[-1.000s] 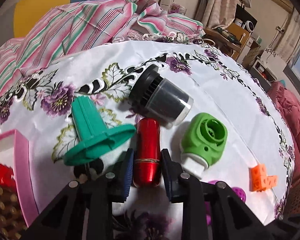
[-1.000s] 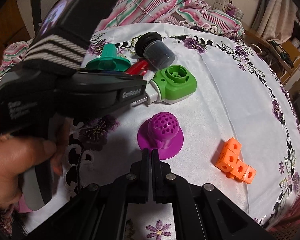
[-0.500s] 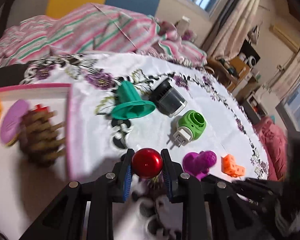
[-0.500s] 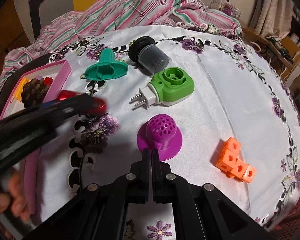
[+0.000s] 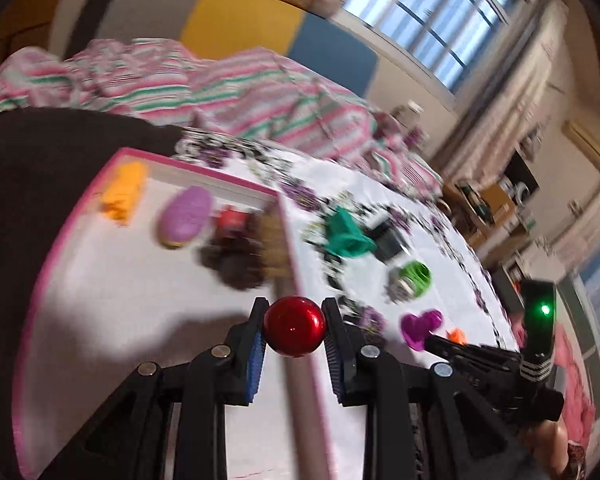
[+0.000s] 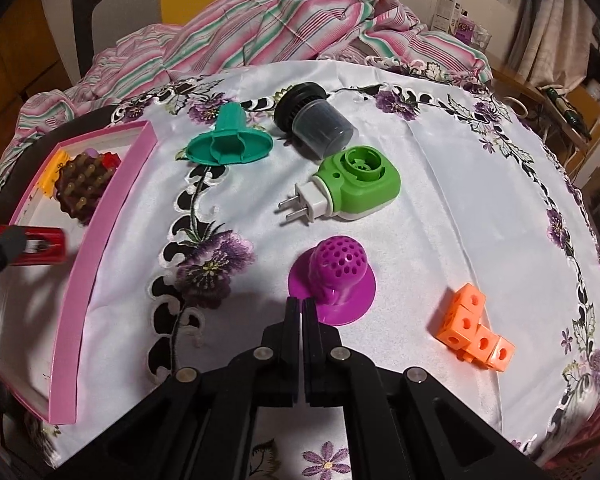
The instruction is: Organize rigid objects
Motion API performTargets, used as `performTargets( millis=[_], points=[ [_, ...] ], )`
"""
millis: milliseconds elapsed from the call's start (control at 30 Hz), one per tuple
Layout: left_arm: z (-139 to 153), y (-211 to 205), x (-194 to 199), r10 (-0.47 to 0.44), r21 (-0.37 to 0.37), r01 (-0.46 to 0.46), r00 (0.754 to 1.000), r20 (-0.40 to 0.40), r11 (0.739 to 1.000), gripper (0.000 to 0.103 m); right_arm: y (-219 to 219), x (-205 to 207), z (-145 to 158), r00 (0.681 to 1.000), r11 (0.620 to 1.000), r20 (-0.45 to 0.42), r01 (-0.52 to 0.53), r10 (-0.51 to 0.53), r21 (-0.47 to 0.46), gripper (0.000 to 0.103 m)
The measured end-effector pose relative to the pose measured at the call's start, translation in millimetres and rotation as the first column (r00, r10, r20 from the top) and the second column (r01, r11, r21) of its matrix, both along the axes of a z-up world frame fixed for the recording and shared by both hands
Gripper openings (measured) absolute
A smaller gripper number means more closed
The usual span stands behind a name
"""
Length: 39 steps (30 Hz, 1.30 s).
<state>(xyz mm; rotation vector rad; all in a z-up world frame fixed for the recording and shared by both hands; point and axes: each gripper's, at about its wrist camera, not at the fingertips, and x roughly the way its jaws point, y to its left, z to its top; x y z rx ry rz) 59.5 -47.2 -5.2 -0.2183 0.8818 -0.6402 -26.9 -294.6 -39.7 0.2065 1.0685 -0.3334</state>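
Note:
My left gripper (image 5: 295, 330) is shut on a shiny red cylinder (image 5: 295, 331) and holds it over the right rim of the pink tray (image 5: 112, 164); the cylinder also shows over the tray in the right wrist view (image 6: 40, 245). The tray (image 6: 96, 236) holds a brown spiky piece (image 6: 82, 186), an orange block (image 5: 124, 192) and a purple oval (image 5: 186, 216). My right gripper (image 6: 302, 308) is shut and empty, just in front of the purple perforated cap (image 6: 334, 276). On the cloth lie a teal funnel (image 6: 230, 142), a black-grey cup (image 6: 314, 120), a green plug (image 6: 352, 184) and orange cubes (image 6: 474, 330).
The round table has a white flowered cloth (image 6: 440, 208). A striped blanket (image 6: 284, 28) lies bunched behind it. A dark chair back (image 6: 84, 16) stands at the far left. Shelves and boxes (image 6: 572, 112) stand to the right of the table.
My left gripper has carried the red cylinder off the cloth and leftward over the pink tray. My right gripper has stayed still and shut.

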Motion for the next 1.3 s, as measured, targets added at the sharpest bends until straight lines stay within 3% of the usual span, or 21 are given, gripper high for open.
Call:
performTargets(
  millis=[167,500,600,667,733,900,1300],
  points=[
    [-5,29,20,0.091,0.047,-0.091,0.996,0.009,0.995,0.026,0,1,-1,1.0,1.0,-0.002,-0.002,0.002,0.01,0.001],
    [-25,45,57,0.144,0.167,-0.146,0.989,0.028,0.975,0.026,1,3,-4,1.0,1.0,-0.015,-0.001,0.001,0.008,0.001],
    [-22,49,60,0.15,0.155,-0.153,0.988,0.032,0.976,0.028,0,3,-4,1.0,1.0,-0.015,0.002,-0.002,0.006,0.001],
    [-15,53,57,0.17,0.155,-0.178,0.983,0.065,0.972,0.04,0,3,-4,1.0,1.0,-0.016,0.004,-0.004,0.006,0.001],
    [-6,57,52,0.192,0.163,-0.207,0.976,0.104,0.965,0.043,0,3,-4,1.0,1.0,-0.017,0.004,-0.004,0.004,0.001],
    [5,71,34,0.234,0.156,-0.256,0.961,0.151,0.954,0.043,0,3,-3,1.0,1.0,-0.01,0.005,-0.005,0.003,0.001],
    [-21,76,-17,0.222,0.123,-0.222,0.975,0.015,0.967,0.043,13,0,11,0.997,0.999,0.067,-0.047,0.045,0.022,0.001]
  ],
)
